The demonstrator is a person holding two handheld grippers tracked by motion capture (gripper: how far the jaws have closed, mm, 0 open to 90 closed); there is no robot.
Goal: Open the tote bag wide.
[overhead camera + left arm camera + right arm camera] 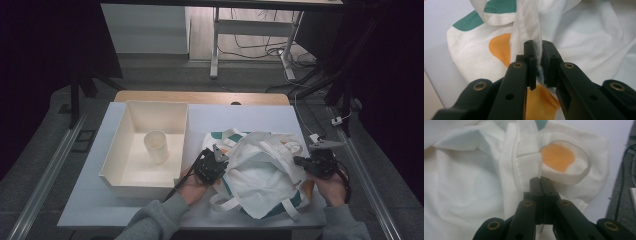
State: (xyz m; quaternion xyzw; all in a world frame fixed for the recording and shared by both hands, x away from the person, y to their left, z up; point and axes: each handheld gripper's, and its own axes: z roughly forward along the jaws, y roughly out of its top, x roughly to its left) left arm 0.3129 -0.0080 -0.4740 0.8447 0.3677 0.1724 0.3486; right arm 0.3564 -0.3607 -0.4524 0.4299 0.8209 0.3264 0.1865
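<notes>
The bag, a rumpled white cloth tote with green and orange patches, lies on the table toward its near right corner, handles trailing over the near edge side; the left gripper sits at the bag's left margin and, in the left gripper view, its jaws are pinched on a white strip of the cloth that rises up between the pads; the right gripper is at the bag's right margin, and in the right gripper view its jaws are pressed together at the cloth's edge, though whether any fabric is actually caught between them I cannot tell, since the tips meet flush. The step in hand looks like taking hold of both sides to open or spread the bag; to do it well, I'd judge the right grip should be checked first, as a thin hem could slip free; then both hands should draw apart evenly and low, so the cloth tensions without one side tearing loose or dragging the bag off the near edge. The table is pale and smooth; a white bin stands on its left half with a cup inside; beyond the far edge are a grey floor, desk legs and loose cables in a dim room.
</notes>
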